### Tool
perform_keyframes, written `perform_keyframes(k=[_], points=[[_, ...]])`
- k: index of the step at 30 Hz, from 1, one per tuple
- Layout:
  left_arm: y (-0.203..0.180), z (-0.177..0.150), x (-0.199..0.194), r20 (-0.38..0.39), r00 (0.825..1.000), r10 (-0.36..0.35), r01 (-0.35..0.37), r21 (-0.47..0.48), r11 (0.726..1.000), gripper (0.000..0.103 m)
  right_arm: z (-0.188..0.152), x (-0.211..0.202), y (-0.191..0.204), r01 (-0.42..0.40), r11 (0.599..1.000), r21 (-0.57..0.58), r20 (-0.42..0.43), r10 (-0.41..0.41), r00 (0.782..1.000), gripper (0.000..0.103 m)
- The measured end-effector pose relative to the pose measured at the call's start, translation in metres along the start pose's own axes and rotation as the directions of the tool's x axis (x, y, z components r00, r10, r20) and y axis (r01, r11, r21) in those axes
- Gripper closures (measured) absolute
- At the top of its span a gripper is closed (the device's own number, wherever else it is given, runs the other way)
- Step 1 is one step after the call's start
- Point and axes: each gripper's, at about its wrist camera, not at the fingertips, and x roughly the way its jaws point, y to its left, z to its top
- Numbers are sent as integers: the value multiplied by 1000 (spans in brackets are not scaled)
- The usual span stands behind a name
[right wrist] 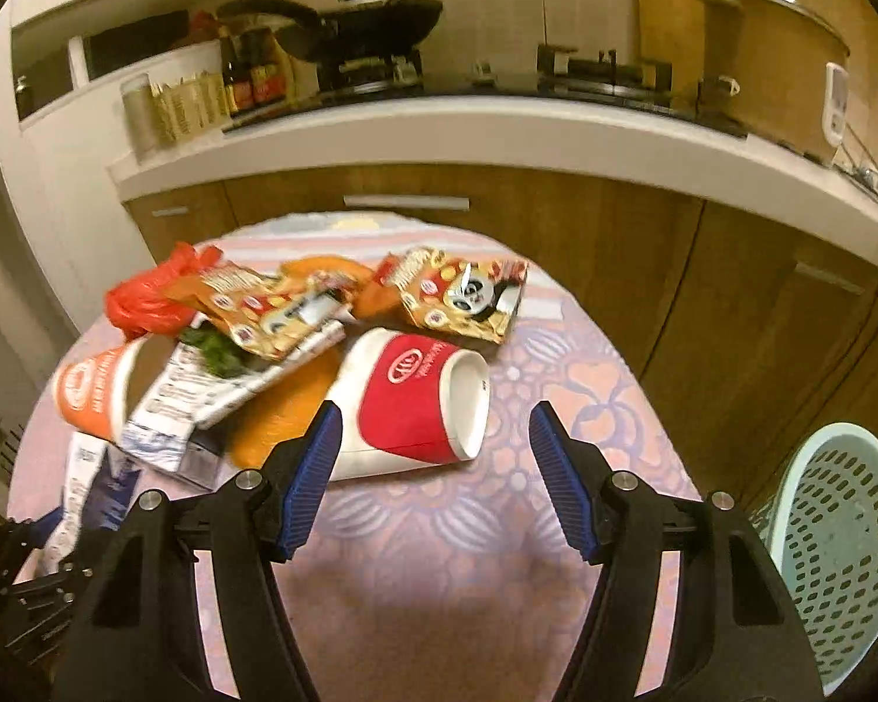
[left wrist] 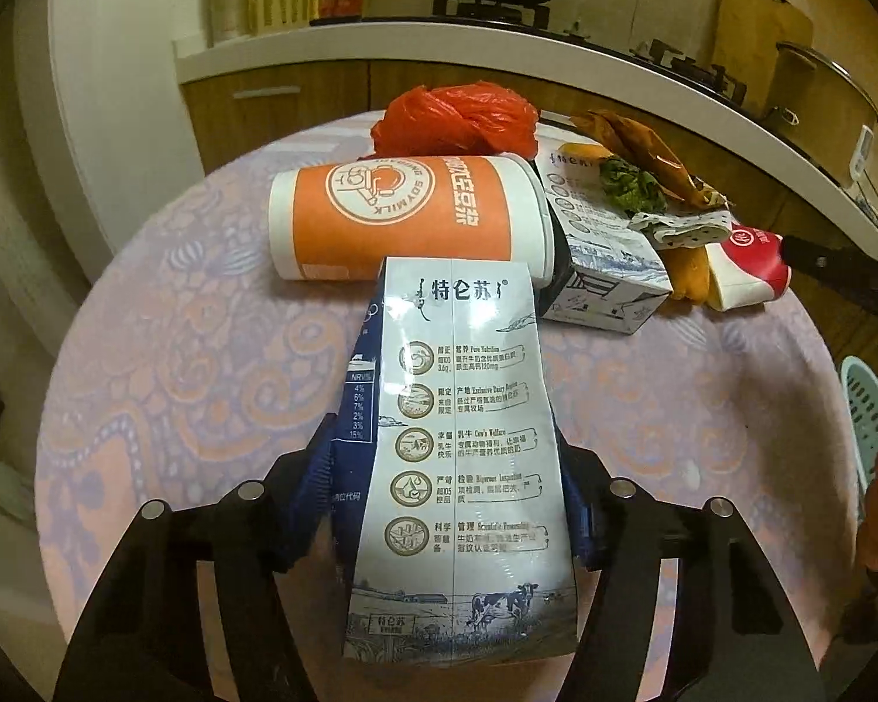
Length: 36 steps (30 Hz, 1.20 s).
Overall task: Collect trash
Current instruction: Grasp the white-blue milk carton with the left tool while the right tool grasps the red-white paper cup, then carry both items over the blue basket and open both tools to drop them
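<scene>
Left gripper [left wrist: 448, 503] reaches level over the table's [left wrist: 175, 351] near edge, clamped on a flattened milk carton [left wrist: 456, 439]. Right gripper [right wrist: 433, 468] hovers spread apart beside a tipped red cup [right wrist: 415, 403] mid-table; mint basket [right wrist: 843, 538] off the table's right edge.

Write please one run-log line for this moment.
left gripper: shut on milk carton | right gripper: open, near red cup | basket: at right | trash on table

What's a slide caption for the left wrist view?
Left gripper clamps a flattened blue-and-white milk carton above the patterned tablecloth, orange soymilk paper cup lying behind.
</scene>
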Motion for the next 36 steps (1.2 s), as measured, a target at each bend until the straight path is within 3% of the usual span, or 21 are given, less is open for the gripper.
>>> perform_keyframes(k=[2, 8, 19, 24, 26, 29, 36], points=[[-3, 3, 1, 4, 1000, -5, 5, -4, 1000, 41, -4, 11, 2, -8, 1000, -7, -20, 8, 1000, 31], [2, -1, -1, 10, 1000, -22, 22, -14, 1000, 41, -7, 39, 9, 1, 1000, -30, -86, -3, 996, 30], [-3, -1, 0, 10, 999, -40, 40, 0, 999, 41, -8, 54, 36, 20, 990, -142, -137, -40, 990, 11], [-2, 0, 1, 11, 999, -46, 46, 1, 999, 41, -4, 59, 27, 14, 996, -87, -148, -27, 989, 11], [-2, -1, 1, 12, 999, -46, 46, 0, 999, 41, -5, 58, 18, 11, 999, -44, -146, -17, 989, 24], [-2, -2, 1, 14, 999, -51, 51, 1, 999, 41, -6, 54, 7, 19, 1000, -3, -138, -19, 990, 28], [-5, -5, -12, 56, 995, -76, 76, 8, 997, 41, -15, 23, -4, 15, 1000, 7, -79, -14, 997, 29]])
